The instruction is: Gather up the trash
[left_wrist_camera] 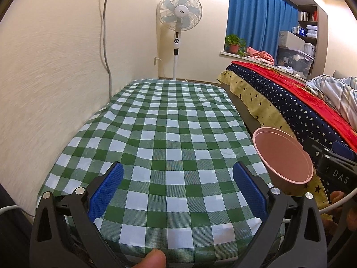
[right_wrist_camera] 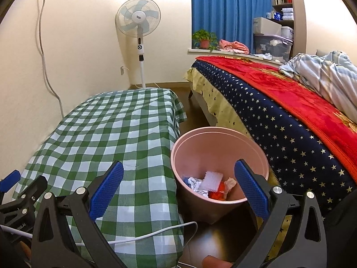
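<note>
A pink bin [right_wrist_camera: 219, 166] stands on the dark floor between the checked table and the bed. Crumpled white paper, a white pad and red scraps of trash [right_wrist_camera: 212, 185] lie in its bottom. My right gripper [right_wrist_camera: 178, 187] is open above the table's right edge and the bin's near rim, holding nothing. My left gripper [left_wrist_camera: 178, 188] is open over the green-and-white checked tablecloth [left_wrist_camera: 169, 134], with nothing between its blue pads. In the left wrist view the bin [left_wrist_camera: 283, 158] shows at the right, with the right gripper's black body [left_wrist_camera: 332, 167] beside it.
A bed [right_wrist_camera: 290, 120] with a starred navy cover and red blanket runs along the right. A white standing fan [right_wrist_camera: 139, 33] is by the far wall. A white cable [right_wrist_camera: 142, 234] drapes over the table's near corner. A potted plant [right_wrist_camera: 204, 39] sits on the windowsill.
</note>
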The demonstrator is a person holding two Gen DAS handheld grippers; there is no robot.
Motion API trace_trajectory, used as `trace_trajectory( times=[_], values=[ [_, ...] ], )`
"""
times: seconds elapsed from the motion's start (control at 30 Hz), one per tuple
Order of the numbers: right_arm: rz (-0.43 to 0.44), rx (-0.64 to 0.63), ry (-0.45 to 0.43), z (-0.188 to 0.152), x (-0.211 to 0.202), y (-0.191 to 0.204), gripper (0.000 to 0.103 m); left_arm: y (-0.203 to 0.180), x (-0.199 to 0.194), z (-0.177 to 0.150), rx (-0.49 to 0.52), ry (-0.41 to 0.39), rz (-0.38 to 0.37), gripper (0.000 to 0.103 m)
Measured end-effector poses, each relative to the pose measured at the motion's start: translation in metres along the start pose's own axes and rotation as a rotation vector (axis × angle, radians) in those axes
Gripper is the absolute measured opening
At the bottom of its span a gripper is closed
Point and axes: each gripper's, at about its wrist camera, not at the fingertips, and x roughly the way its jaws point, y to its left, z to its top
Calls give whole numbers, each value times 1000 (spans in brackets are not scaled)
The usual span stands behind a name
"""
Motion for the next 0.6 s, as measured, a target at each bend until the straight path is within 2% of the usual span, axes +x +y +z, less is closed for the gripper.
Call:
trace_trajectory(
  times=[0.6],
  values=[
    [8, -18, -2, -3, -2, 7, 98, 0, -2, -1, -6, -3, -2, 95]
  ],
)
